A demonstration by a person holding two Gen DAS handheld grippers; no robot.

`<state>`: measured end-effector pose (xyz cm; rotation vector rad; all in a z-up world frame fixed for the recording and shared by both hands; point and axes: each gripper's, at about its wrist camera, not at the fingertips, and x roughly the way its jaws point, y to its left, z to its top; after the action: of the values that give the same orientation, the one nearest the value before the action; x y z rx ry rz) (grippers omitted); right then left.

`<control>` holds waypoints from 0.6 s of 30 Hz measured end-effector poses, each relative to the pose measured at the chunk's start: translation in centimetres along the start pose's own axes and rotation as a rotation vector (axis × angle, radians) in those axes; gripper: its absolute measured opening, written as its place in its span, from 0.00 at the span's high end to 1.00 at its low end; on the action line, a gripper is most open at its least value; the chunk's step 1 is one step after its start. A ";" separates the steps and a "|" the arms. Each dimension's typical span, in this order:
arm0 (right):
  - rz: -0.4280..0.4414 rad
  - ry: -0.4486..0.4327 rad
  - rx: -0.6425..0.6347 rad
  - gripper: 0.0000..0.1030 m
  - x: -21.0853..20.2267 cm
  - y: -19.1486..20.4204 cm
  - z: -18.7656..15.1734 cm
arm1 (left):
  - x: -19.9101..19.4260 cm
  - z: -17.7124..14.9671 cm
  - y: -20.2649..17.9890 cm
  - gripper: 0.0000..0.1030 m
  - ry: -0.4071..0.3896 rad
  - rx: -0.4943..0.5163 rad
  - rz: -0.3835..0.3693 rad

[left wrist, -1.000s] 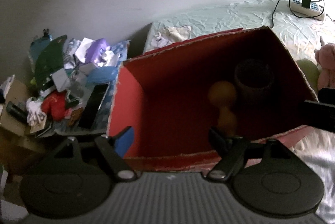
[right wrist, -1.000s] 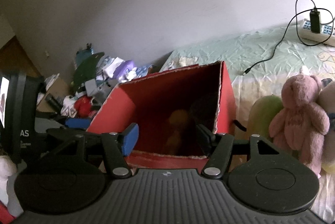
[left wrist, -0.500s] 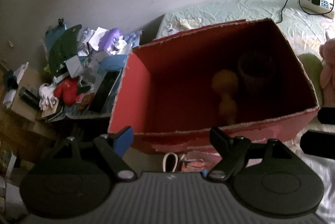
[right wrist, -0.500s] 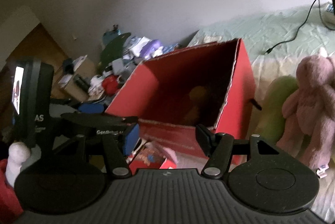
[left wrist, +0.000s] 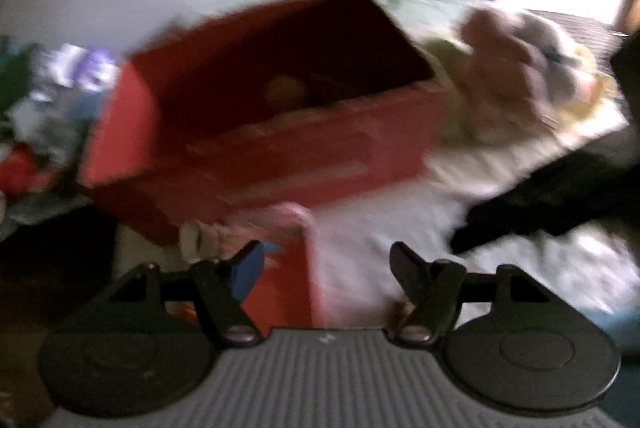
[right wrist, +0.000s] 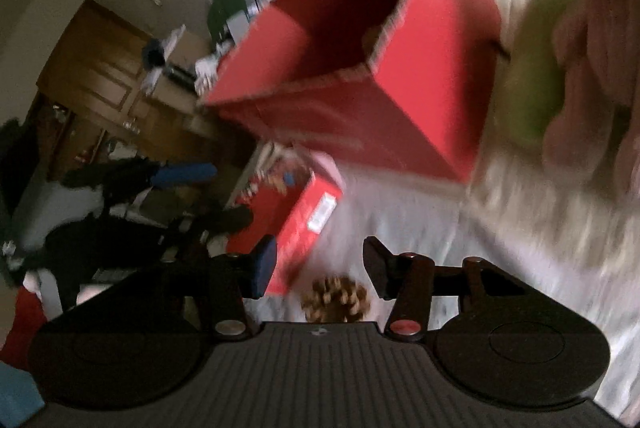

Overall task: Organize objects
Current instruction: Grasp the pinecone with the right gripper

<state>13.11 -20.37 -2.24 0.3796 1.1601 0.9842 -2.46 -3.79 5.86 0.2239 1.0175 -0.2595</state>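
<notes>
While the open red cardboard box (right wrist: 400, 68) on the bed already holds a yellowish toy (left wrist: 282, 92), both grippers, left (left wrist: 326, 268) and right (right wrist: 320, 264), gape empty; a brown pinecone (right wrist: 334, 300) and pink plush bear (left wrist: 504, 68) remain outside.

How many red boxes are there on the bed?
2: the big open red box standing by the plush toys, and a smaller closed red box lying just in front of it. Blur may hide others.

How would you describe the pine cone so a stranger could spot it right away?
Start at the big open red box on the pale bedcover. Come toward the right gripper, whose jaws are open; the pine cone lies just below the gap between them. It is the only brown, scaly thing near the smaller red carton.
</notes>
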 end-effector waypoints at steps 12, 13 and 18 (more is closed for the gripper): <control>0.039 0.182 0.118 0.49 3.2 -2.3 -0.6 | 6.0 -3.1 -2.5 0.35 0.170 -0.059 -0.175; 0.039 0.191 0.118 0.49 3.1 -2.7 -0.6 | 6.3 -3.1 -2.7 0.39 0.175 -0.059 -0.187; 0.036 0.222 0.123 0.50 3.4 -2.9 -0.6 | 7.7 -3.5 -3.0 0.48 0.219 -0.068 -0.224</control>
<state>14.09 -19.32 -6.54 0.3971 1.4233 1.0075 -2.34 -6.45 -2.73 0.0771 1.2687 -0.4089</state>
